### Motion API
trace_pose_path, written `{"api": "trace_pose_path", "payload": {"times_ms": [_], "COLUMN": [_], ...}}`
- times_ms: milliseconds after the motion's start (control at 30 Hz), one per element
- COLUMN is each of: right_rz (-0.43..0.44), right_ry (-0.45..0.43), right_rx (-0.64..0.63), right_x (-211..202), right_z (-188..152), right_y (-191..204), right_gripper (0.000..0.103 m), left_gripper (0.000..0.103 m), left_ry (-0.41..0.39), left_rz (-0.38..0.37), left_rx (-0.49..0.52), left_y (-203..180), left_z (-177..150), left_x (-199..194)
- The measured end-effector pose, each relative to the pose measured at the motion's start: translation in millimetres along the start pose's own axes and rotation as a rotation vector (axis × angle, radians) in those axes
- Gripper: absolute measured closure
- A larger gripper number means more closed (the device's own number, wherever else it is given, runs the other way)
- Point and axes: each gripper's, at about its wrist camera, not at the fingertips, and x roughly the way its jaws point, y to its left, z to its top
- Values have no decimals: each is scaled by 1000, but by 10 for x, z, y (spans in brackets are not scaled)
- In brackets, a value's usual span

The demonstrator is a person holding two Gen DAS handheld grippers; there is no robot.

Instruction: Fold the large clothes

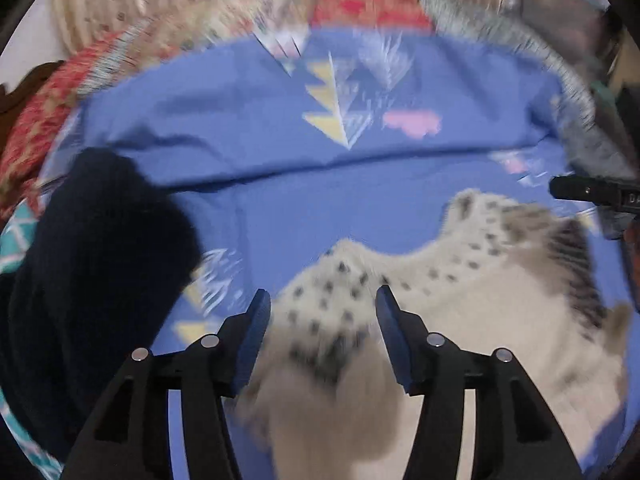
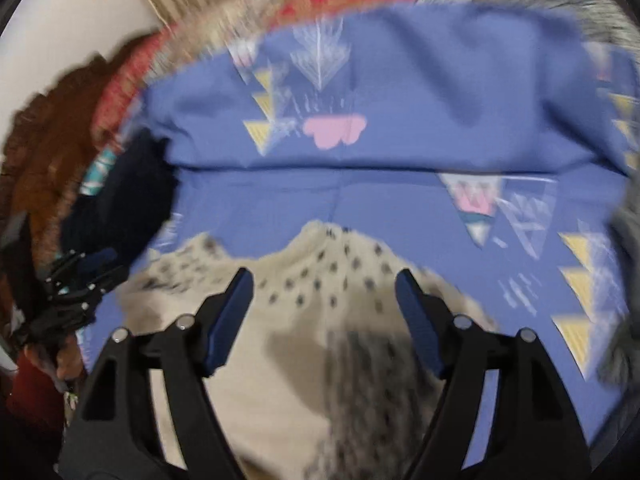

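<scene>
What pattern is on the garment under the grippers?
Cream with dark spots, on the spotted garment; clearest in the right wrist view.

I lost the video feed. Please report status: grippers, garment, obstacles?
Left gripper open, right gripper open, both above cream spotted garment. Garment lies rumpled on blue bedsheet, unfolded. Dark garment lies at left, apart.

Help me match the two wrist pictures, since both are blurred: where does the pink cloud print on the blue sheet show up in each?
Left wrist view: pink cloud print, upper right of centre, just right of the yellow triangles.
Right wrist view: pink cloud print, upper centre, again right of the yellow triangles.
Shared landmark: the spotted cream garment lying below the print.
</scene>
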Motion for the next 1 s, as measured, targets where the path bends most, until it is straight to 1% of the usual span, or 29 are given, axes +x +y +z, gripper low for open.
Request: {"api": "trace_pose_path", "payload": {"times_ms": [33,67,133,200,233,267,300,333,367,400,500,567,600,633,667,700,733,767,800,833,867,900,967,1000], "right_rz": [-15,-28,-47,-52,-56,-70,-95,-104,-81,-58,-20,13,26,37,49,50,48,49,63,65,60,33,13,12], "right_ry": [38,71,117,153,184,197,195,186,182,157,53,-41,-85,-127,-181,-223,-251,-274,-293,-297,-300,-294,-258,-222], "right_rx": [0,-2,-31,-53,-62,-78,-107,-142,-146,-141,-158,-182,-197,-215,-240,-263,-277,-283,-275,-265,-254,-236,-169,-105], "right_x": [192,368,683,887,1007,1059,1070,1041,1011,874,383,-120,-363,-595,-892,-1114,-1272,-1403,-1554,-1594,-1614,-1583,-1434,-1278], "right_z": [72,111,171,149,119,90,50,20,32,1,-85,-247,-358,-497,-733,-971,-1183,-1397,-1776,-2009,-2246,-2599,-2979,-3204], "right_y": [25,50,121,156,169,181,207,245,264,277,373,499,575,655,736,811,848,882,899,908,898,892,847,771], "right_gripper": [32,32,32,32,32,43,66,78,91,91,92,92,92,92,92,92,92,92,92,92,92,92,92,91], "left_gripper": [28,28,28,28,37,54,62,68,70,70,71,71,71,71,71,71,71,71,71,71,71,70,70,69], "left_ry": [49,87,158,185,180,172,165,155,140,120,27,-61,-117,-154,-189,-225,-238,-253,-256,-250,-236,-218,-152,-123], "left_rz": [19,23,-10,-32,-39,-54,-68,-72,-76,-84,-113,-142,-165,-179,-191,-214,-232,-258,-266,-275,-277,-278,-267,-255], "left_rx": [-17,-37,-86,-114,-114,-107,-98,-88,-81,-78,-72,-72,-70,-65,-57,-44,-37,-25,-14,10,26,42,78,88], "left_y": [7,18,41,33,13,-11,-40,-76,-101,-121,-186,-205,-218,-216,-225,-252,-287,-342,-357,-453,-536,-616,-803,-842], "left_z": [100,161,242,243,237,221,214,194,176,166,104,-8,-133,-233,-369,-595,-737,-1012,-1133,-1400,-1601,-1804,-2253,-2366], "left_x": [238,424,742,904,917,898,870,800,709,604,90,-394,-725,-932,-1154,-1421,-1529,-1709,-1768,-1849,-1882,-1881,-1757,-1681]}}
